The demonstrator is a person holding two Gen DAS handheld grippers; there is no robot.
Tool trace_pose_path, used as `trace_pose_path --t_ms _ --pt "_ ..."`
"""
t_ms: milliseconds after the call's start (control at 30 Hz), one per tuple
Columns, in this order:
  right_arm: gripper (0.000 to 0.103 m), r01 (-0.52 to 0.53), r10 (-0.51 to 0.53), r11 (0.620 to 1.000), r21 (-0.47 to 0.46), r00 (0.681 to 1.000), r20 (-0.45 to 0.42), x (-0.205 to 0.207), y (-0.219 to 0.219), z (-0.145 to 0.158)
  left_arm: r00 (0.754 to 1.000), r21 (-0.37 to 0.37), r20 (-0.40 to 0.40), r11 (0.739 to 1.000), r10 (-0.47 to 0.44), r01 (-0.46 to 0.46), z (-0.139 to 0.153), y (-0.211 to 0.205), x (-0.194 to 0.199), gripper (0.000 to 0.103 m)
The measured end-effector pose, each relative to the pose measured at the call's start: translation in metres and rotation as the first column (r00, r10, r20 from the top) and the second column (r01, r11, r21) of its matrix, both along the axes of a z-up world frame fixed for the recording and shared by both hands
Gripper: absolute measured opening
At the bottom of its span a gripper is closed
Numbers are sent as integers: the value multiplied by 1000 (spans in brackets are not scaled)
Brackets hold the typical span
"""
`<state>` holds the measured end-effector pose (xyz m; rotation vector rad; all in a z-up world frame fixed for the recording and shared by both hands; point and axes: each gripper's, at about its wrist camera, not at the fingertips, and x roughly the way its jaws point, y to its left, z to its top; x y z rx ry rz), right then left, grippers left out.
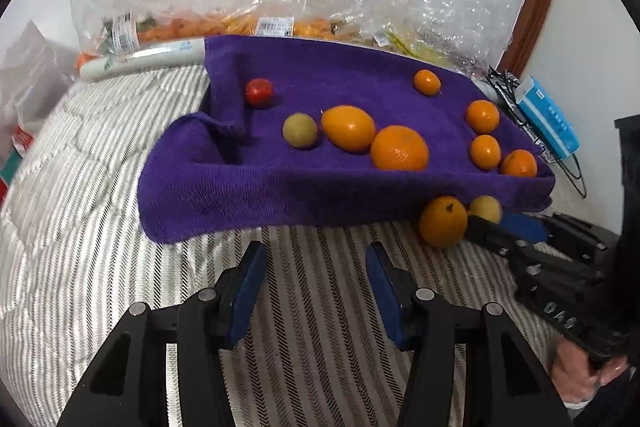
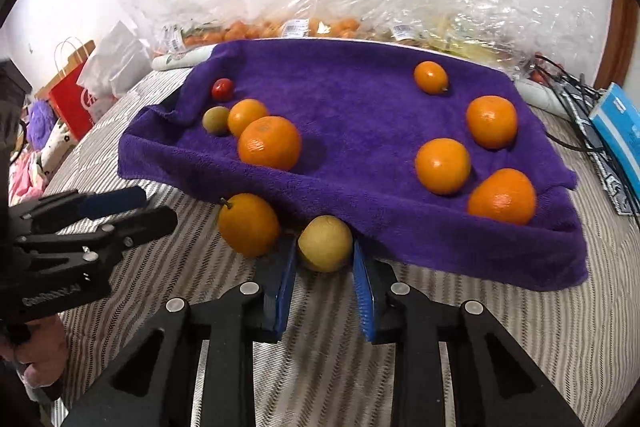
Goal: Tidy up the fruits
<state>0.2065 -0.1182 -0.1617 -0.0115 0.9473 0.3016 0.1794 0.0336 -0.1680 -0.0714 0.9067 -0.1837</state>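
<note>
Most fruits lie on the towel; two fruits sit before its near edge.

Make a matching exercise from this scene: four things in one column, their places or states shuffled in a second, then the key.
1. yellow fruit
2. red fruit
3. stemmed orange
4. left claw

A. far left part of the purple towel
B. open, over the striped bedding
C. between the right claw's pads
D. on the bedding, just off the towel's near edge

Pairs: 1-C, 2-A, 3-D, 4-B
</note>
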Motion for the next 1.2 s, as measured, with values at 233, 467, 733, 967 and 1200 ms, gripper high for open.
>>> trace_pose_path --t_ms 233,467,733,967,1200 --pt "28 43 -42 997 -59 999 26 -9 -26 3 1000 62 2 998 -11 11 -1 -8 0 52" --pt "28 59 -56 995 -78 998 34 -19 -62 1 999 -40 10 998 -50 50 2 -17 -11 50" --pt "28 83 -80 995 -60 996 48 -42 -90 8 994 -53 42 993 -102 104 5 -62 0 52" --pt "28 99 -95 994 -45 992 78 -57 -105 20 996 -65 16 994 -82 83 -1 -73 16 30" --pt "28 112 -110 993 -20 988 109 -43 -107 32 997 -102 41 993 -62 66 18 -53 4 30"
